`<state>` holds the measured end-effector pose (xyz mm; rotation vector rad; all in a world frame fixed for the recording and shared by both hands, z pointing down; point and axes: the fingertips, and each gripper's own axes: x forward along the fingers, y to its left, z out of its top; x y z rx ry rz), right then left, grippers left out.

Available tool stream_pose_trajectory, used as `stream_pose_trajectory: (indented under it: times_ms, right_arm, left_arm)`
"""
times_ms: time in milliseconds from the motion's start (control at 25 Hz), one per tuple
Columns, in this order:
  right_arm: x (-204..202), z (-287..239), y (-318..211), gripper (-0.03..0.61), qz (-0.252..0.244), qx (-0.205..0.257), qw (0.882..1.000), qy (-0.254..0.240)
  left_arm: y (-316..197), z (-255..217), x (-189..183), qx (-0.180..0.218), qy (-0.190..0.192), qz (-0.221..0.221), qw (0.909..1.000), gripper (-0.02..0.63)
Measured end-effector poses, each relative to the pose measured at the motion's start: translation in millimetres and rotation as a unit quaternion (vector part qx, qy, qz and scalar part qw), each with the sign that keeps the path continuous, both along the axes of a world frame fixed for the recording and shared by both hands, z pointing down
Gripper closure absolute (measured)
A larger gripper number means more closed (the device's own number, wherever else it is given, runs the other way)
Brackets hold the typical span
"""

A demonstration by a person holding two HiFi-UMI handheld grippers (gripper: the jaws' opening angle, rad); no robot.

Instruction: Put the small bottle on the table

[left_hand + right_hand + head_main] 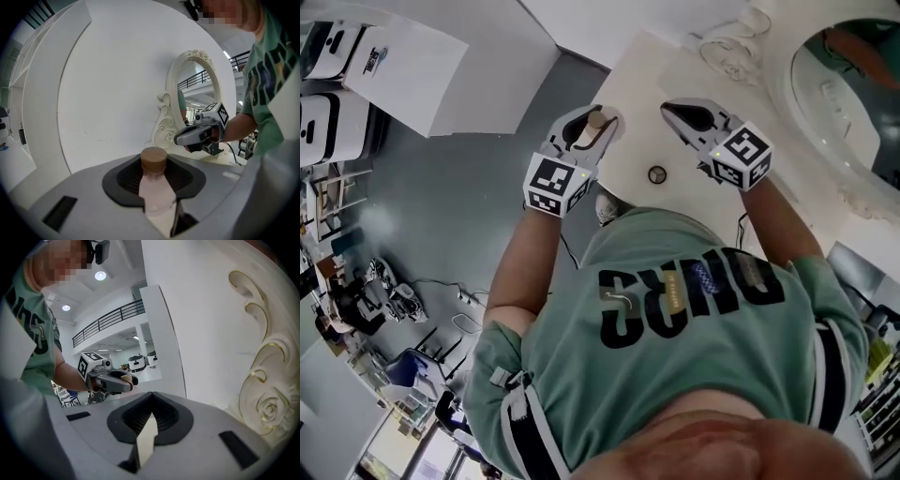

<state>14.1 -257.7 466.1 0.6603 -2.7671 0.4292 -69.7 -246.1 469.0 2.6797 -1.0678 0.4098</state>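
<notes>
Nearest is the person's green shirt point(694, 319), with both forearms reaching out from it. The left claw point(600, 120) is clenched on the small bottle point(153, 192), its dark ribbed pads pressing on the pale pinkish body from either side. This puts the bottle in that claw at the left edge of the white surface point(675, 66), with grey floor point(469, 206) below and to the left. The right claw point(673, 110) is just beside it over the surface, closed tip to tip and empty. Between the two claws, nearer the person, a small round ring-like thing point(657, 174) lies on the surface, clear of both. Beyond the claws the surface lies bare as far as an ornate cream mirror point(192, 93) with scrollwork and a carved rose, standing at the far right against a white wall point(117, 84). The bottle's long axis runs along the left claw's jaws. Its brown cap point(153, 159) points forward past the pads, toward the wall beside the mirror, and its base points back toward the hand.
</notes>
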Motion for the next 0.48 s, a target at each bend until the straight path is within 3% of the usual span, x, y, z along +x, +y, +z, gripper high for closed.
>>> stream_pose_trajectory:
  times_ms: [480]
  right_arm:
    - [-8.3,54.3,-9.5,0.584,0.004,-0.010,1.000,0.002]
  left_arm:
    - [-26.8,77.0,21.1,-0.011,-0.018,0.006,0.9998,0.477]
